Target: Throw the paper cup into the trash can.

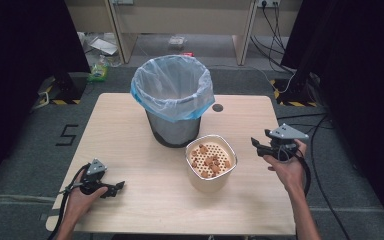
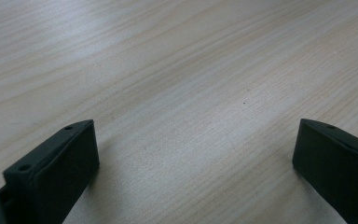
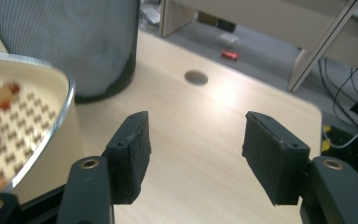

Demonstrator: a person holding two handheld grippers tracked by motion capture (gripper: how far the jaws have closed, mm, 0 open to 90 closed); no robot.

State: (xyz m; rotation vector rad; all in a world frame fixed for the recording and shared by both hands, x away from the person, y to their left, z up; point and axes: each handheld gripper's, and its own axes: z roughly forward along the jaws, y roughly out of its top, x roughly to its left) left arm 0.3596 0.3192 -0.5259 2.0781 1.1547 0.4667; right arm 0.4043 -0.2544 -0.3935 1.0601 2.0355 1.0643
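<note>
The left gripper (image 1: 121,185) rests open-jawed on the table (image 1: 130,130); the right gripper (image 1: 254,143), jaws apart and empty, hovers beside the perforated bowl (image 1: 211,161).

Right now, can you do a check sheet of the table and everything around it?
Surface: pale wooden table, round hole behind the bin.
Job's things: cream basket holding brownish bits; mesh bin with plastic liner close behind it.
Clutter: nothing seen on the table.
Grippers: left tongs open, low over bare wood; right tongs open, empty, beside the basket.
Cables: one trails from each gripper; more on the floor at right.
Surroundings: grey floor, litter, dark curtains.
</note>
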